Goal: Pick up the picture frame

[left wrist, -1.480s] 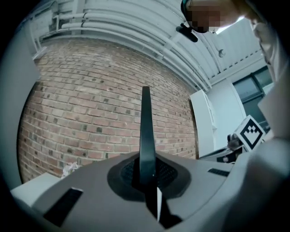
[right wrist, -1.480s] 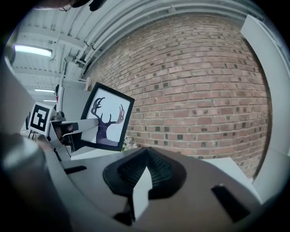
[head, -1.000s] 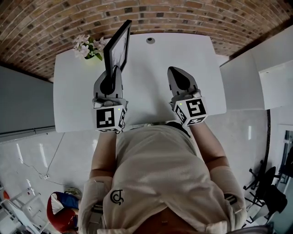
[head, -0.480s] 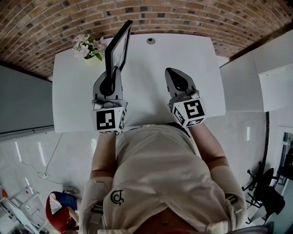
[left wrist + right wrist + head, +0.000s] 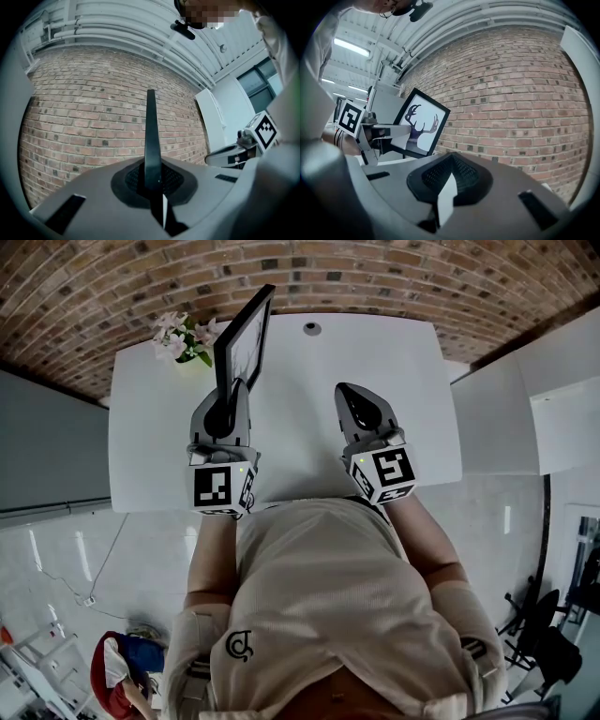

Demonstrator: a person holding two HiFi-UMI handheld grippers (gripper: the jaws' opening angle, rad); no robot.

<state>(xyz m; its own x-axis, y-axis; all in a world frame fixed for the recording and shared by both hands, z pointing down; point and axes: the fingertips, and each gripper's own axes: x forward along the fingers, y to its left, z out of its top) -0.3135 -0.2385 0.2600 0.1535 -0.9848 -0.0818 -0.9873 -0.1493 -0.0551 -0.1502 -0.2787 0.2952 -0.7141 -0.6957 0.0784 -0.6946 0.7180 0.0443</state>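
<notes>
Holding the picture frame [image 5: 246, 338] in my left gripper [image 5: 230, 390] right now. The jaws are clamped on its near edge, with the thin black side squeezed right between them. Frame's standing upright, edge-on to me, over the far left part of the desk [image 5: 422, 427], just beside the flowers [image 5: 183, 334] at the far left corner. The right gripper view shows its front: a dark deer silhouette [image 5: 423, 123] with antlers on white, black border, brick wall [image 5: 511, 93] behind. Can't tell whether the bottom edge is clear of the desk or touching it. My right gripper [image 5: 349, 393] is over the middle of the desk, well apart from the frame, jaws pinched together with nothing in them. Both grippers point level toward the far edge.
</notes>
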